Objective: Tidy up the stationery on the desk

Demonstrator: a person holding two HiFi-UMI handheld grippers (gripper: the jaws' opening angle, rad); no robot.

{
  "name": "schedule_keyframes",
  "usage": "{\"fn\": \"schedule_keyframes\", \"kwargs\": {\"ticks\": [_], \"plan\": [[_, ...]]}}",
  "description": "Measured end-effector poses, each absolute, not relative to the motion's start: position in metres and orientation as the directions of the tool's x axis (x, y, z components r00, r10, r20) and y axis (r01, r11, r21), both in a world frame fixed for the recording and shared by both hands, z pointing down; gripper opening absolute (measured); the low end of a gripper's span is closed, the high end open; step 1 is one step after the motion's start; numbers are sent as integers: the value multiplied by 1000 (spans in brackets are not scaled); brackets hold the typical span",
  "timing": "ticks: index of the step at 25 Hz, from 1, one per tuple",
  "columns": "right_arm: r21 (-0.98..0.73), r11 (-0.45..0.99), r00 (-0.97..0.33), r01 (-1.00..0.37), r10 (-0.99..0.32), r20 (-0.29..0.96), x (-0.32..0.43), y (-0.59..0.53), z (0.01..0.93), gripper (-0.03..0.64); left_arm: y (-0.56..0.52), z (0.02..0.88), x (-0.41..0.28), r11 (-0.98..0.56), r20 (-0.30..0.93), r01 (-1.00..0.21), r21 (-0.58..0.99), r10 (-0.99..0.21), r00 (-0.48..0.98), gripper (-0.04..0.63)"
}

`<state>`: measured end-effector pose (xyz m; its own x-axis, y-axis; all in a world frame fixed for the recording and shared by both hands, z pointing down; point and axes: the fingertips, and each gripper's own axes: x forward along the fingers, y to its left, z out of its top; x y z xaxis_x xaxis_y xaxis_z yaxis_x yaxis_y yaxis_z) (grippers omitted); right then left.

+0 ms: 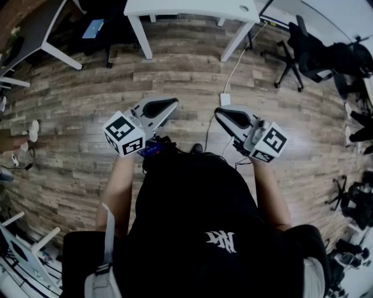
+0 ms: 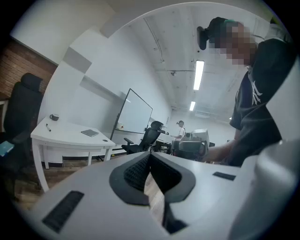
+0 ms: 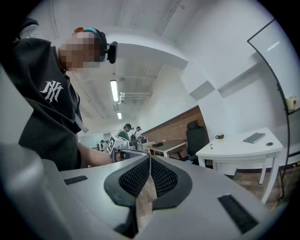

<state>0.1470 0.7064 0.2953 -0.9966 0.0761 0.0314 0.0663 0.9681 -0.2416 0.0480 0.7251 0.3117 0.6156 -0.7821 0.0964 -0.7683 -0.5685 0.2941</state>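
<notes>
Near the body, the left gripper [image 1: 169, 105] and right gripper [image 1: 221, 114] each press their ribbed black pads [image 3: 138, 177] together, holding nothing. Open wood-plank floor [image 1: 186, 75] stretches ahead. Beyond stands the white round-edged desk [image 1: 192, 8], carrying a flat grey pad [image 3: 254, 138], a pen [image 3: 211, 146] and a mug [image 3: 219, 137].

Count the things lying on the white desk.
4 on the white desk, right gripper view: a mug at its left end, a pen beside it, a flat grey pad and a small disc toward the right. Smaller items may go unseen.

Left tool [image 1: 167, 105] beside right tool [image 1: 224, 114], desk [image 1: 192, 8] ahead, chair [image 1: 302, 48] at right
</notes>
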Motion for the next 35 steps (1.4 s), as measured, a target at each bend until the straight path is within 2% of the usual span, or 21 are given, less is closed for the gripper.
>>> {"fn": "schedule_keyframes", "kwargs": {"ticks": [6,10,15,21,26,35], "plan": [[-262,964,-998,53,62,25,153,700,297,38,723,310,57,-567,107,-767,300,-779,618,3],[-289,956,-999,50,42,-34,160,693,292,40,721,312,61,-565,114,-768,300,-779,617,3],[-254,967,-1000,-11,-14,-10,170,676,298,40,713,309,64,-554,102,-777,301,-791,603,3],[-255,967,-1000,-13,-19,-20,194,659,294,40,695,298,75,-526,95,-800,287,-816,570,3],[-263,965,-1000,-17,-21,-13,216,646,302,40,684,303,95,-533,140,-803,267,-803,580,3],[-320,946,-998,-55,-61,-10,232,609,326,40,662,306,86,-504,183,-819,273,-809,559,3]]}}
